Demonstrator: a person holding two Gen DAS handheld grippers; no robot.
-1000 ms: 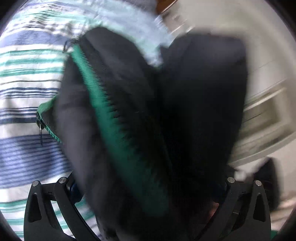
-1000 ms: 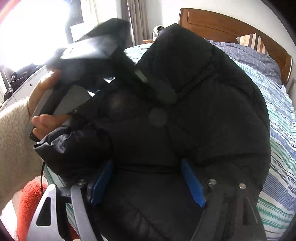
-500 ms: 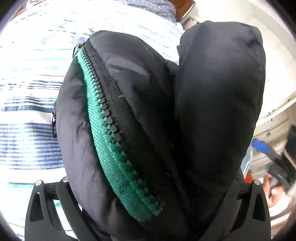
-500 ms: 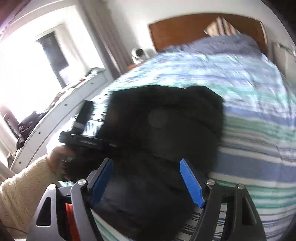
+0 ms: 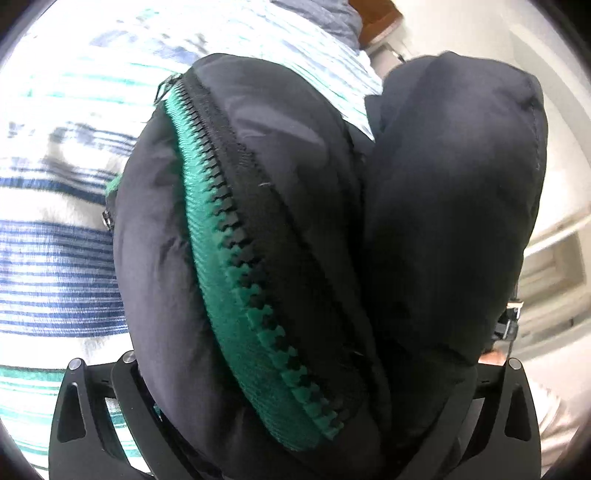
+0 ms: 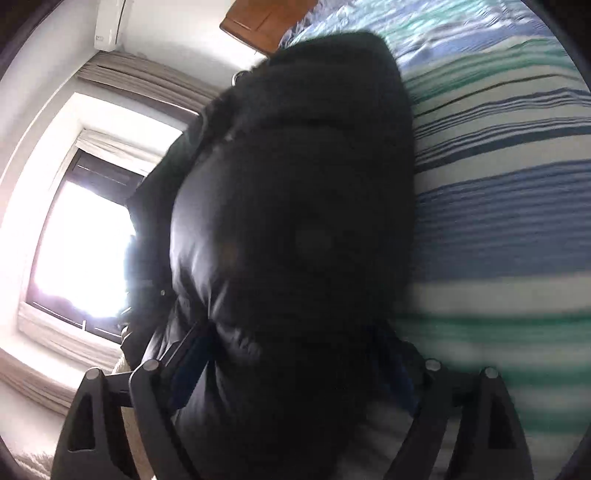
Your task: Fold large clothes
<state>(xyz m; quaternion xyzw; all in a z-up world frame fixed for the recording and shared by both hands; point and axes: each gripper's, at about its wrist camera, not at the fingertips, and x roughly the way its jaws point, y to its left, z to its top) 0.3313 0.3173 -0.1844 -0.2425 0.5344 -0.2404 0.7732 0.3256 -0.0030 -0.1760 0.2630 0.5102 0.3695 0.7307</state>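
A black puffer jacket (image 5: 443,206) with a green zipper (image 5: 236,266) fills the left wrist view, bunched into two thick lobes. My left gripper (image 5: 295,424) is shut on the jacket, and the fabric hides its fingertips. In the right wrist view the same black jacket (image 6: 295,206) fills the middle. It bulges between the wide-apart fingers of my right gripper (image 6: 291,380), whose blue pads are mostly hidden by the fabric. The jacket hangs over the striped bedspread (image 6: 509,229).
The bed has a blue, white and green striped cover (image 5: 55,258) and a wooden headboard (image 6: 266,18). A bright window (image 6: 81,251) with curtains is at the left of the right wrist view. White furniture (image 5: 554,266) stands beside the bed.
The right wrist view has rolled sideways, so the window now lies left and the bed right. The jacket now fills more of the right wrist view. The left gripper's hold looks unchanged.
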